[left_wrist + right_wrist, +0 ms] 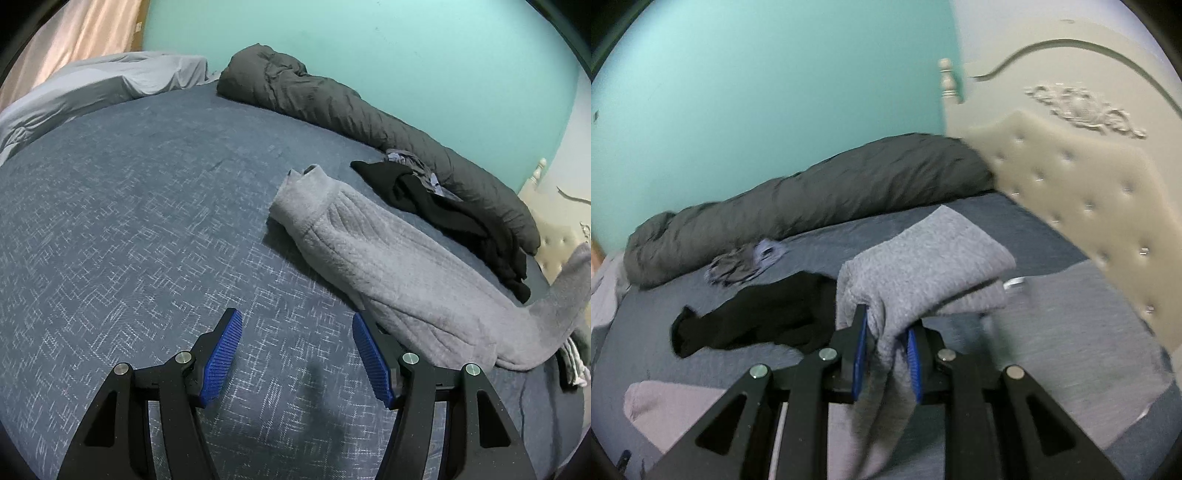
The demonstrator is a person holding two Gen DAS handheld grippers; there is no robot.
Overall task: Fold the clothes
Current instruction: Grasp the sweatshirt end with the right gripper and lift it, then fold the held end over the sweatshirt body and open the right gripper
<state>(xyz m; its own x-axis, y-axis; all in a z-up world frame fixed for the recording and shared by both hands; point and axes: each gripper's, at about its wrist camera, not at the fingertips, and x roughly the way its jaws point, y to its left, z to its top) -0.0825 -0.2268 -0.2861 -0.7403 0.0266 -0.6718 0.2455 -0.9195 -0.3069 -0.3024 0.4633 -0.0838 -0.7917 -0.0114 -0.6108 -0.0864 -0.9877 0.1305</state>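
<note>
Gripping grey garment (923, 266), right gripper (886, 338) jaws; left gripper (297, 325) jaws wide, empty.

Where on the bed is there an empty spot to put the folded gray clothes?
The blue bedsheet lies bare between the light gray bedding and the gray garment. It's crowded near the wall: the black garment sits beside the rolled dark comforter.

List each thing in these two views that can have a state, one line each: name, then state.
left gripper: open, empty, over the bed.
right gripper: shut on the grey fleece garment.
grey fleece garment: one end lifted, the rest lying on the bed.
black garment: unfolded, lying crumpled.
dark duvet: rolled up along the wall.
bed sheet: spread flat.
</note>
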